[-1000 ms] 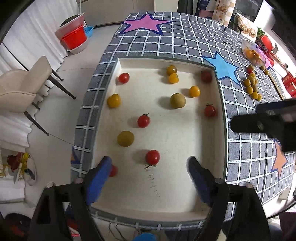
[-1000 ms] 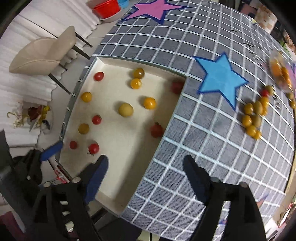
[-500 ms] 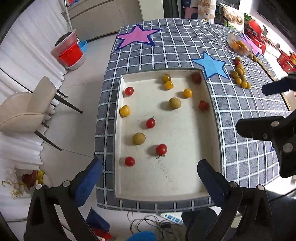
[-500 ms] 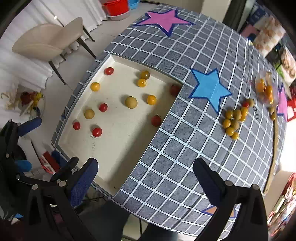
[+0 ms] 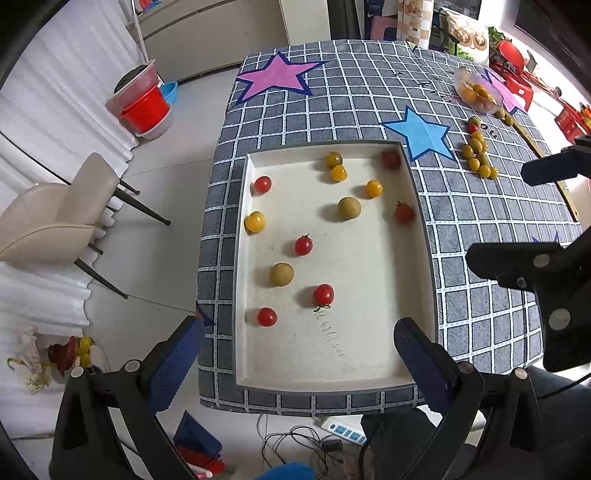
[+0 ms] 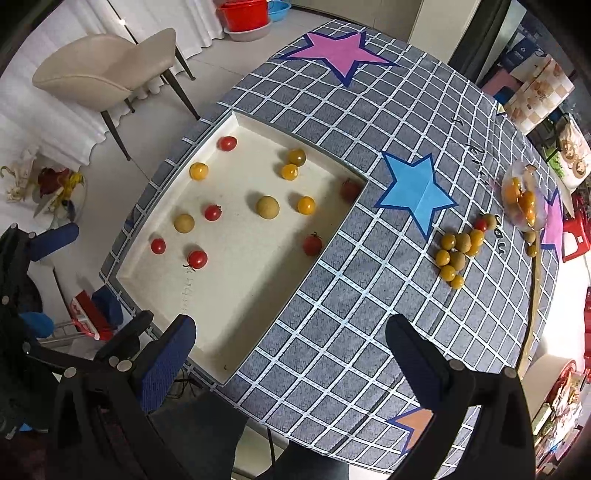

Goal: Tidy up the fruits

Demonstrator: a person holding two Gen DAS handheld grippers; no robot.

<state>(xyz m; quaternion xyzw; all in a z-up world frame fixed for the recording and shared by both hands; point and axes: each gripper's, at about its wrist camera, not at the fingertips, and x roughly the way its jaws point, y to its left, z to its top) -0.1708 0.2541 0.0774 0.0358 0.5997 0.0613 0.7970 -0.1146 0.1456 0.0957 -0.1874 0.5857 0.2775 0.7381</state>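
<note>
A cream tray [image 5: 369,380] [image 6: 236,365] is sunk into the grey checked table and holds several loose red, orange and olive cherry tomatoes, among them a red one [image 5: 323,294] [image 6: 197,259] and an olive one [image 5: 349,208] [image 6: 268,207]. A cluster of yellow tomatoes [image 5: 477,155] [image 6: 458,251] lies on the cloth to the right, by a clear bag of orange fruit [image 5: 476,94] [image 6: 522,203]. My left gripper [image 5: 299,354] is open and empty, high above the tray's near edge. My right gripper [image 6: 291,354] is open and empty, high over the table's near right part.
A beige chair [image 5: 62,218] [image 6: 107,70] stands left of the table. Red basins [image 5: 146,107] [image 6: 243,14] sit on the floor further back. Cables and a power strip [image 5: 341,432] lie under the near edge. Pink [image 5: 277,75] and blue [image 5: 421,133] paper stars lie on the cloth.
Both grippers have risen and pulled back from the table, so the tray and fruit look smaller. Both stay open and empty. No fruit has moved.
</note>
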